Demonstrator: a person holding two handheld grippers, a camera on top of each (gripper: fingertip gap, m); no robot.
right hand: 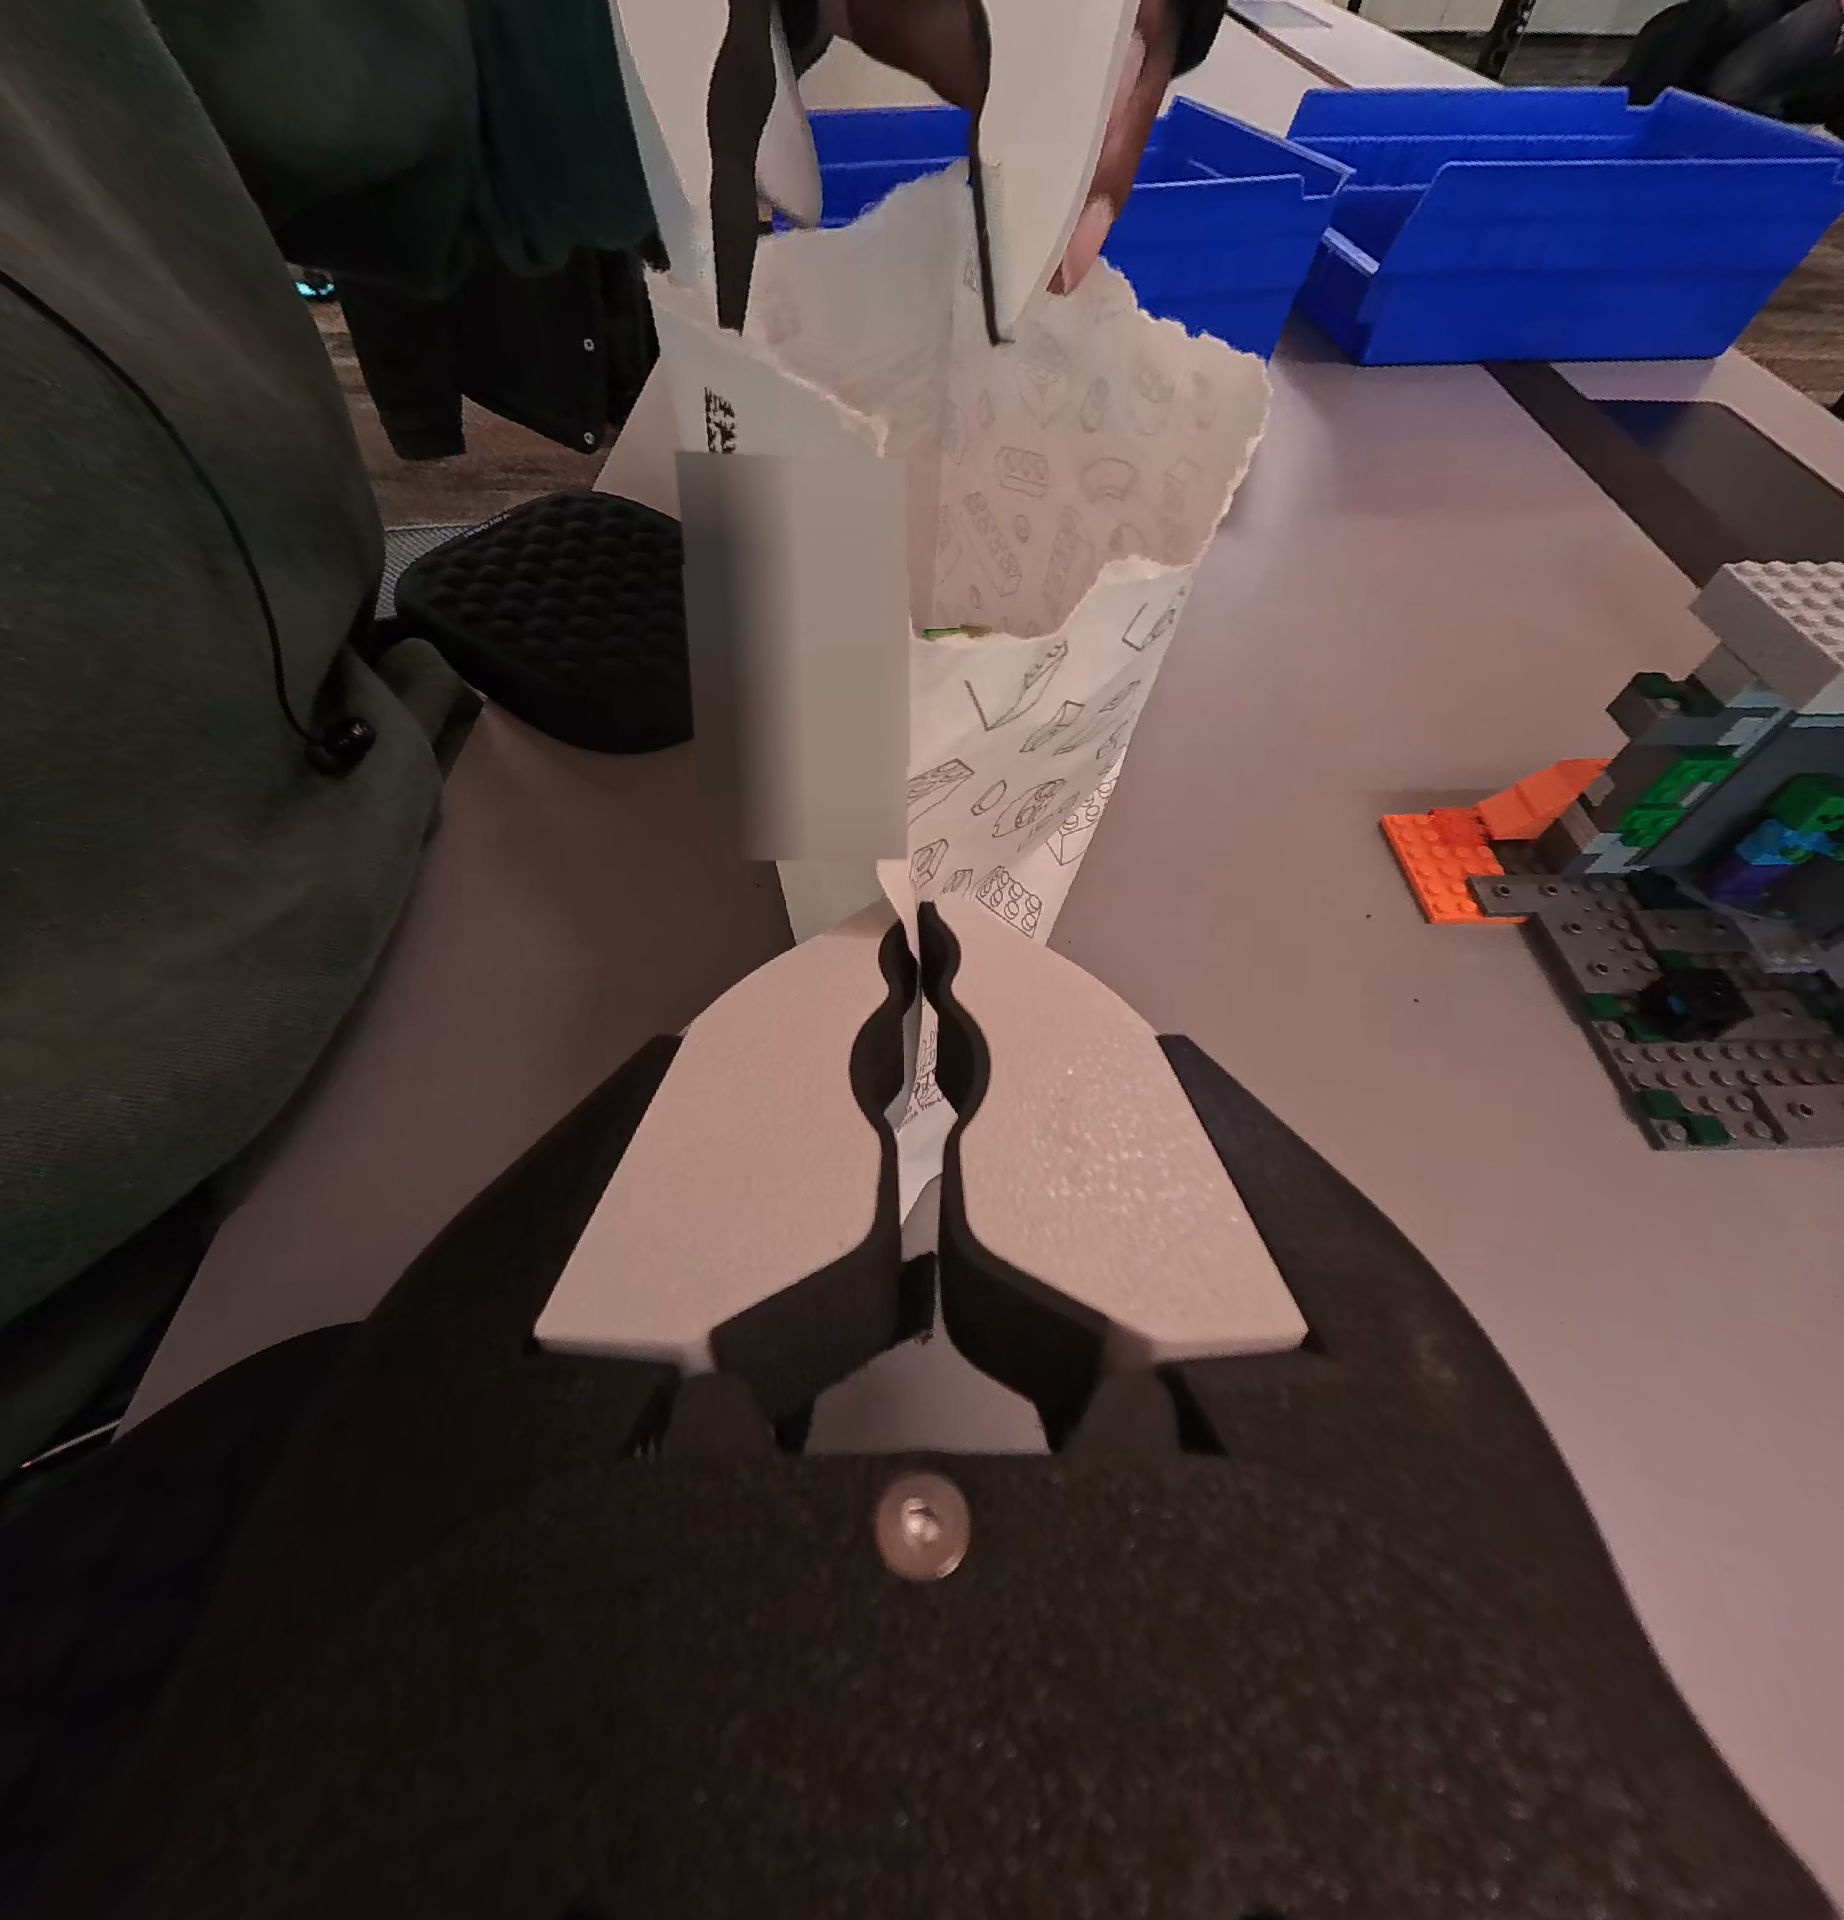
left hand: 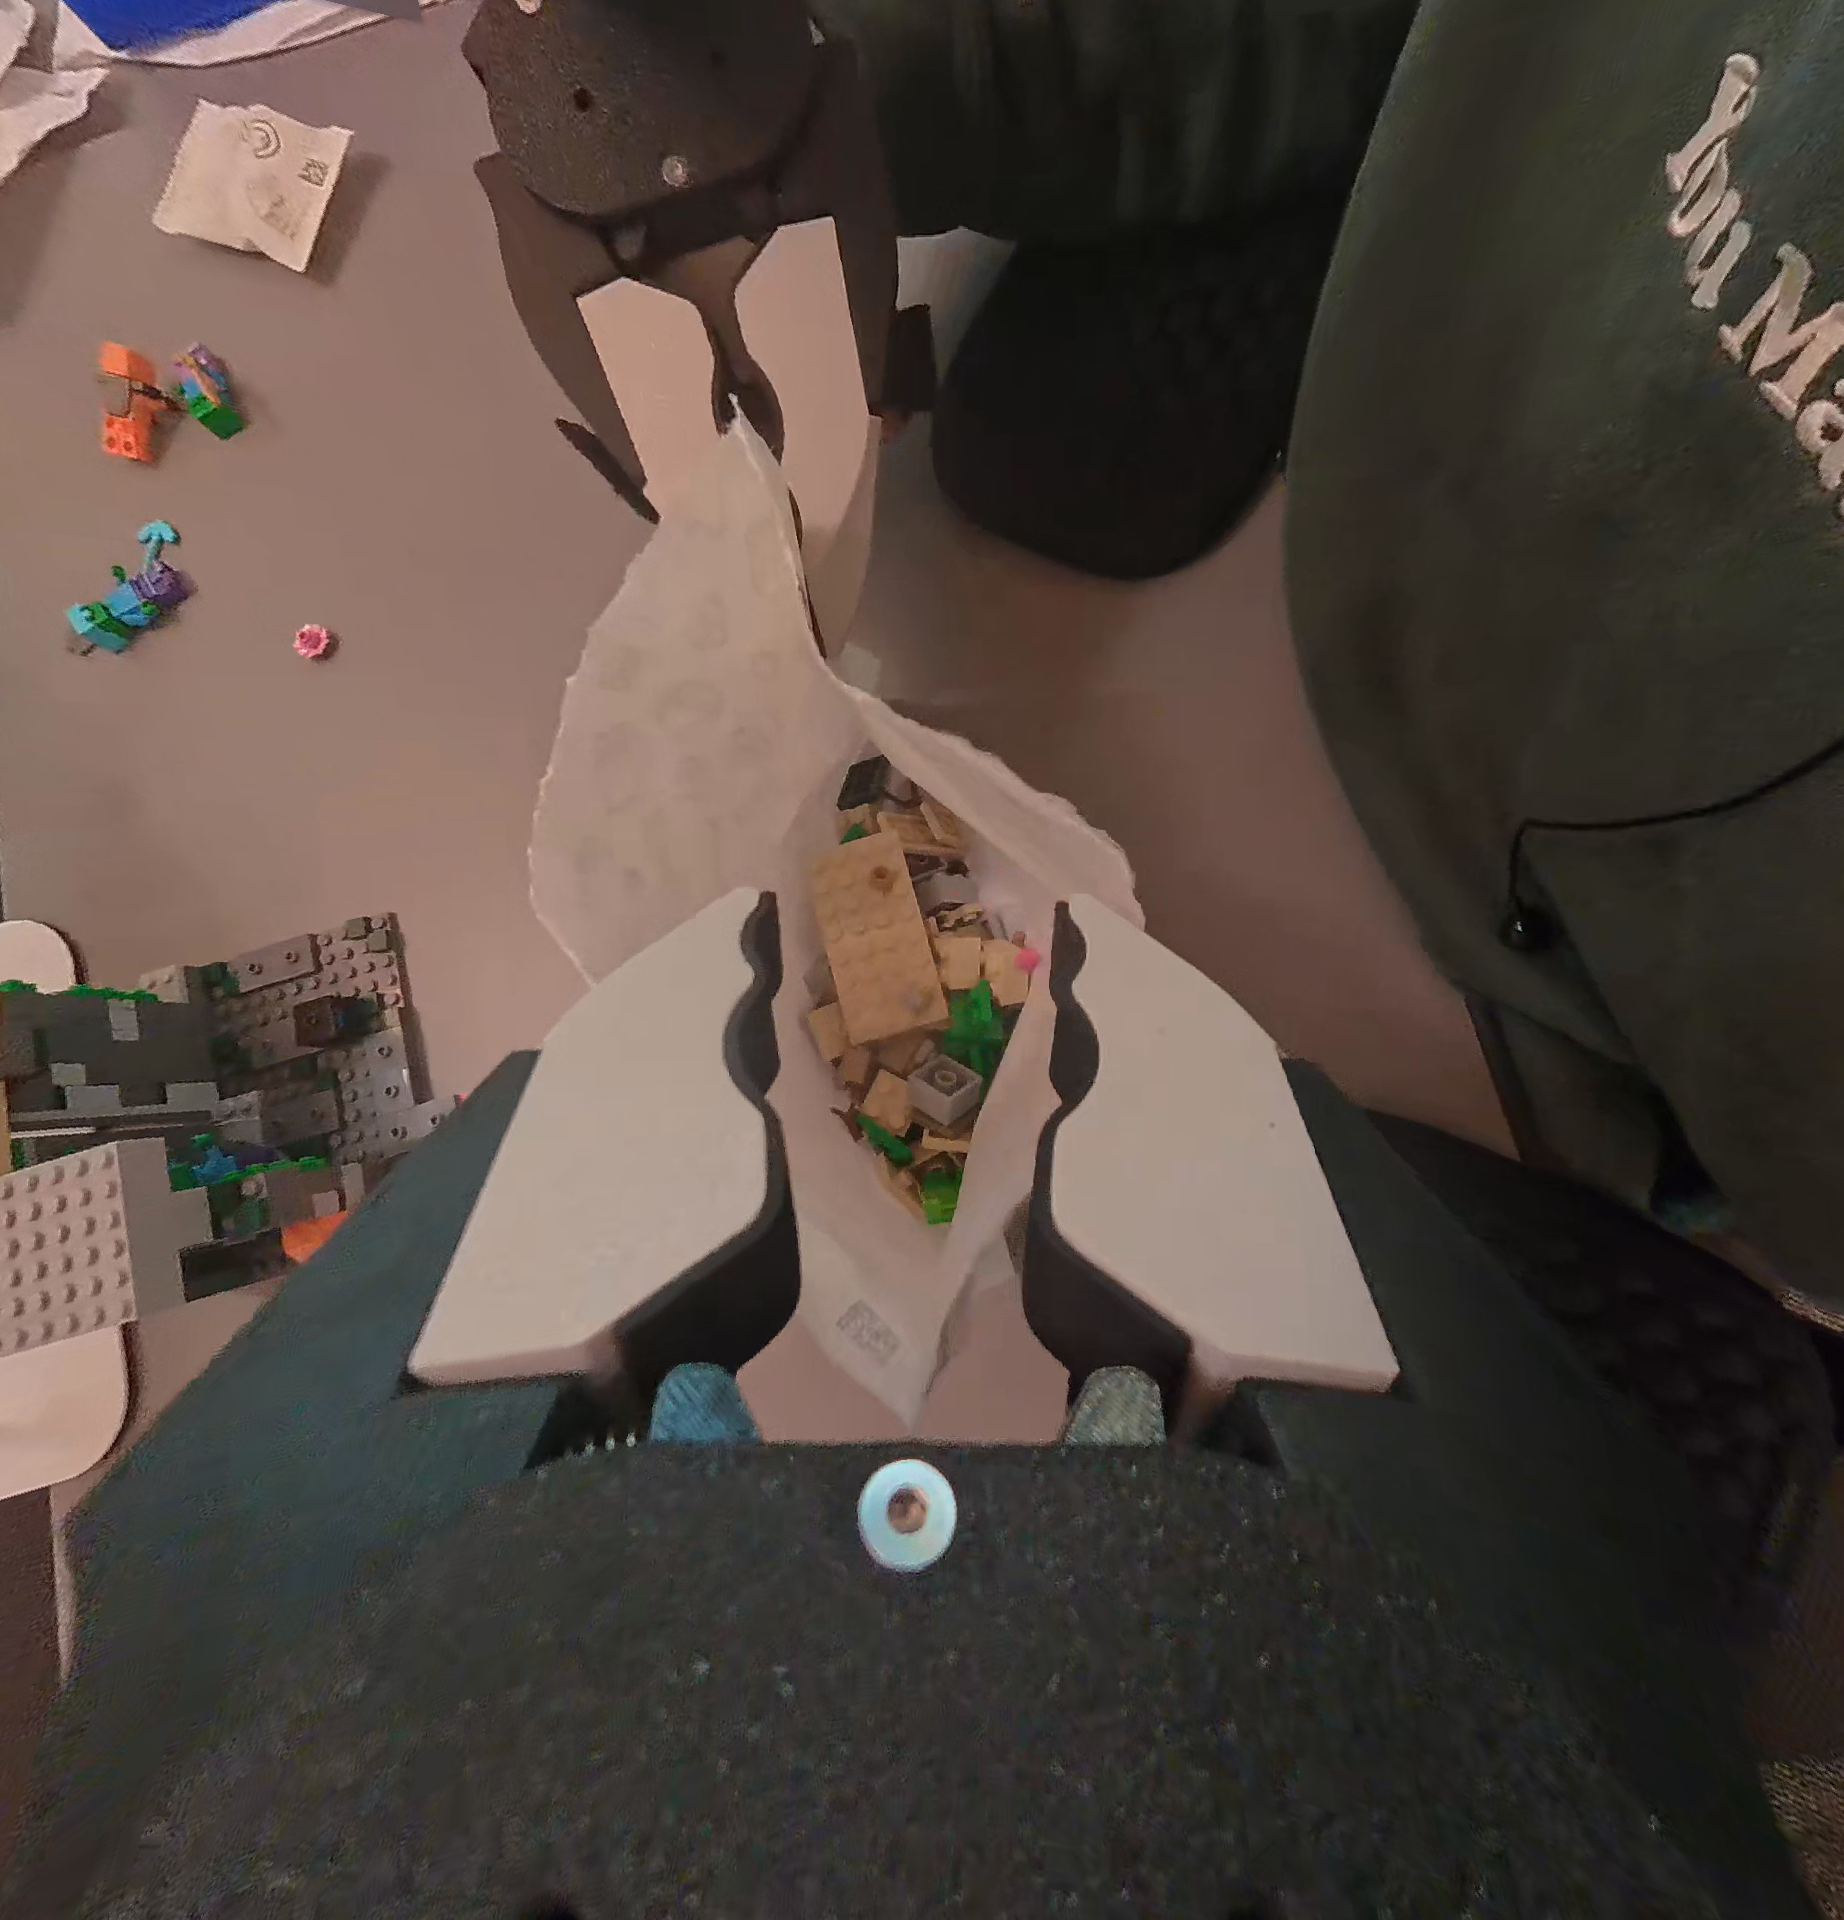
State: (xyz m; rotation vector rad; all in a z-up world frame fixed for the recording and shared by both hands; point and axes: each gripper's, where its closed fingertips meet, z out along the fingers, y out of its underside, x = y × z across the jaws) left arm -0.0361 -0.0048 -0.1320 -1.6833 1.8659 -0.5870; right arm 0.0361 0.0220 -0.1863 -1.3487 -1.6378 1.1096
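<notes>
A white paper bag (left hand: 679,727) printed with brick outlines is torn open at the top. It holds several tan, green and grey toy bricks (left hand: 882,935). My left gripper (left hand: 913,909) is open, with the bag's open mouth between its two fingers, and I look down into the bag. In the right wrist view the left gripper (right hand: 864,330) sits at the bag's (right hand: 1063,499) torn top edge. My right gripper (right hand: 923,920) is shut on a lower edge of the bag, with paper pinched between its pads. In the left wrist view the right gripper (left hand: 757,426) grips the bag's far corner.
A grey, green and orange brick build (left hand: 222,1070) (right hand: 1749,831) stands on the grey table (right hand: 1313,1143). Small brick figures (left hand: 159,395) (left hand: 128,603), a pink piece (left hand: 314,640) and an empty paper wrapper (left hand: 253,182) lie nearby. Blue bins (right hand: 1520,229) stand at the back. A person in a green top (left hand: 1624,520) is close. Measured from the fingertips, the pink piece (left hand: 314,640) is 25 cm or so from the right gripper and 35 cm from the left.
</notes>
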